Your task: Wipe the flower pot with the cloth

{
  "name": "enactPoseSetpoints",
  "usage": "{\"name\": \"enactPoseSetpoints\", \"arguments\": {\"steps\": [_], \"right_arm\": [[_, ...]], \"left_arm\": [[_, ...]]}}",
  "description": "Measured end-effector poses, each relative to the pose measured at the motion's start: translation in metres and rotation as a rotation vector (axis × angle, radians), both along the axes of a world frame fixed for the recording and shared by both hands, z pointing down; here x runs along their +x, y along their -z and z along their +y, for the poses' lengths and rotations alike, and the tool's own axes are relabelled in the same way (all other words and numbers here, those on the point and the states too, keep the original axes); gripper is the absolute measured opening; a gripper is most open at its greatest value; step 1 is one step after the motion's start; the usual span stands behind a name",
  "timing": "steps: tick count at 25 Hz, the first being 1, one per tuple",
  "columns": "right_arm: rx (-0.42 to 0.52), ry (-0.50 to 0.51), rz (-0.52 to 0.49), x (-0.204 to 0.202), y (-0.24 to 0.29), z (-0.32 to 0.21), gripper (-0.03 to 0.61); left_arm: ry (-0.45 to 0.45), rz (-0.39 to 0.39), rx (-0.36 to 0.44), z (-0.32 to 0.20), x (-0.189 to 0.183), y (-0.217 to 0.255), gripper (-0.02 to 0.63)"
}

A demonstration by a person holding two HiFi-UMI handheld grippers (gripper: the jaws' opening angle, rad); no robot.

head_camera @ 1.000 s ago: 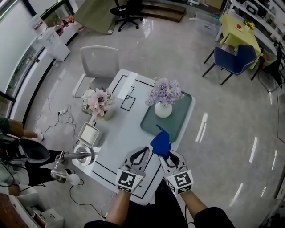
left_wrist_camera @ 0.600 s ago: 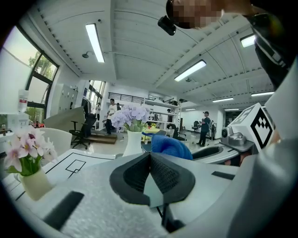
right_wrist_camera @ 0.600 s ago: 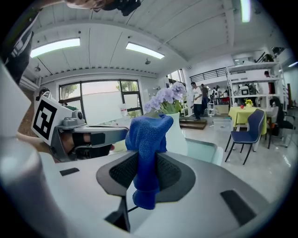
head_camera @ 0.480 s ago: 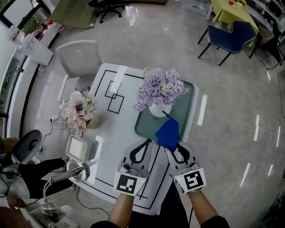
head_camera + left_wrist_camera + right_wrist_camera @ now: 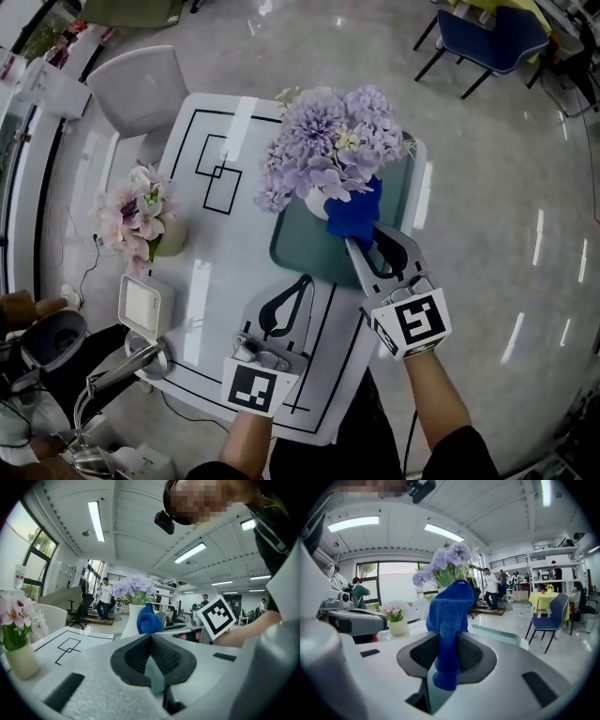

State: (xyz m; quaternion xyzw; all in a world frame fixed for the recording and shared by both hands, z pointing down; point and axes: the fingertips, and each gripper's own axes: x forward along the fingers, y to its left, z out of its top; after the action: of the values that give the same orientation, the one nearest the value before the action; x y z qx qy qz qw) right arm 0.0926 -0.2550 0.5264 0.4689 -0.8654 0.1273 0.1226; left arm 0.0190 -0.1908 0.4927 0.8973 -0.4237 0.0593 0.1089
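Note:
A white flower pot point(image 5: 317, 203) with purple flowers point(image 5: 323, 150) stands on a green tray point(image 5: 305, 253) on the white table. My right gripper point(image 5: 361, 246) is shut on a blue cloth point(image 5: 355, 214), which is pressed against the pot's right side under the blooms. The cloth point(image 5: 449, 616) stands up between the jaws in the right gripper view. My left gripper point(image 5: 286, 302) is shut and holds nothing, low over the table in front of the tray. From the left gripper view the pot point(image 5: 132, 619) and cloth point(image 5: 149, 619) lie straight ahead.
A small pot of pink flowers point(image 5: 141, 216) stands at the table's left. A white square box point(image 5: 139, 306) and a metal desk lamp point(image 5: 122, 366) sit at the near left corner. A white chair point(image 5: 141, 89) is behind the table.
My right gripper has carried the blue cloth forward and up to the pot's side. The head camera has come closer over the table. The left gripper stays low, shut.

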Motion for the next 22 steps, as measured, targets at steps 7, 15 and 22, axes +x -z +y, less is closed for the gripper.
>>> {"name": "enactPoseSetpoints", "arguments": {"steps": [7,15,22], "right_arm": [[-0.192,0.001,0.070,0.025,-0.044,0.018,0.098],[-0.043,0.049,0.073,0.051,0.029,-0.034,0.098],[-0.129,0.131,0.131,0.047,-0.015,-0.064,0.098]], "left_arm": [[-0.013,-0.017,-0.088,0.021,0.003,-0.011,0.005],[0.015,-0.022,-0.047,0.002,-0.008,0.004,0.005],[0.032,-0.033,-0.085,-0.003,-0.006,-0.007,0.005]]}}
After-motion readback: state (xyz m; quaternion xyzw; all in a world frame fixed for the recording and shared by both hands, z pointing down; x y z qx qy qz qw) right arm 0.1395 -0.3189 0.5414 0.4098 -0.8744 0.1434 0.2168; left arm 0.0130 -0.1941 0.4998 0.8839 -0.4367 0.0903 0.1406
